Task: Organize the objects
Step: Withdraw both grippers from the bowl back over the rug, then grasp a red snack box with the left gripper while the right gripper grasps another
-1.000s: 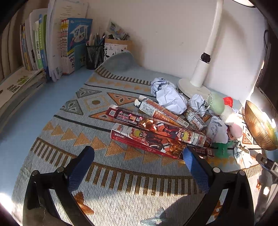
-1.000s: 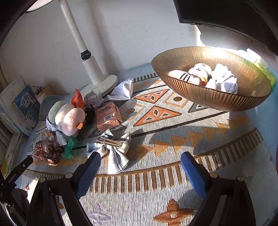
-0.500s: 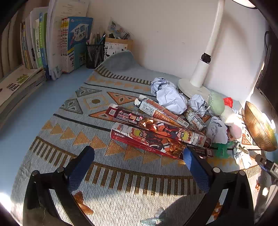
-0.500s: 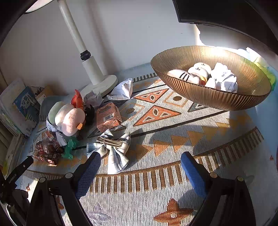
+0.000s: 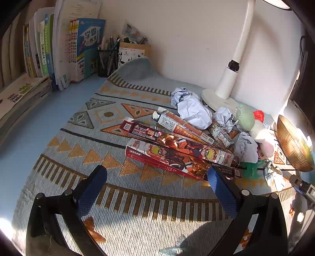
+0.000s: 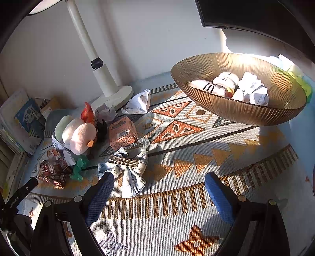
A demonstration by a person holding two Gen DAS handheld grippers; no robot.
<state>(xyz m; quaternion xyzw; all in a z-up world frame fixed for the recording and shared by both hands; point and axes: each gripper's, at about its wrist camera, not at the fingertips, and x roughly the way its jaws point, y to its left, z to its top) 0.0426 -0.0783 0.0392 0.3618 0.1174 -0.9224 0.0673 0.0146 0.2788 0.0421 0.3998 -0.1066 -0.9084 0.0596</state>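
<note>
My left gripper [image 5: 156, 173] hangs open over the patterned mat, just short of a fan of long cartoon-printed boxes [image 5: 177, 147]. Behind the boxes lie crumpled paper balls [image 5: 192, 109] and a green-white-pink plush [image 5: 254, 128]. In the right wrist view my right gripper [image 6: 159, 179] is open with nothing between its blue pads; its left fingertip [image 6: 108, 179] stands at the edge of a checked bow hair clip [image 6: 128, 169]. A small pink carton [image 6: 122, 134], the plush [image 6: 78, 134] and a green figurine [image 6: 78, 167] lie left of it. A gold ribbed bowl [image 6: 246, 114] at the far right holds plush toys and paper.
A white desk lamp base [image 5: 218, 98] stands against the wall. Books [image 5: 78, 49] and a mesh pen holder [image 5: 107, 61] line the far left. A dark monitor [image 6: 256, 17] hangs above the bowl. The patterned mat [image 6: 196, 157] covers the blue desk.
</note>
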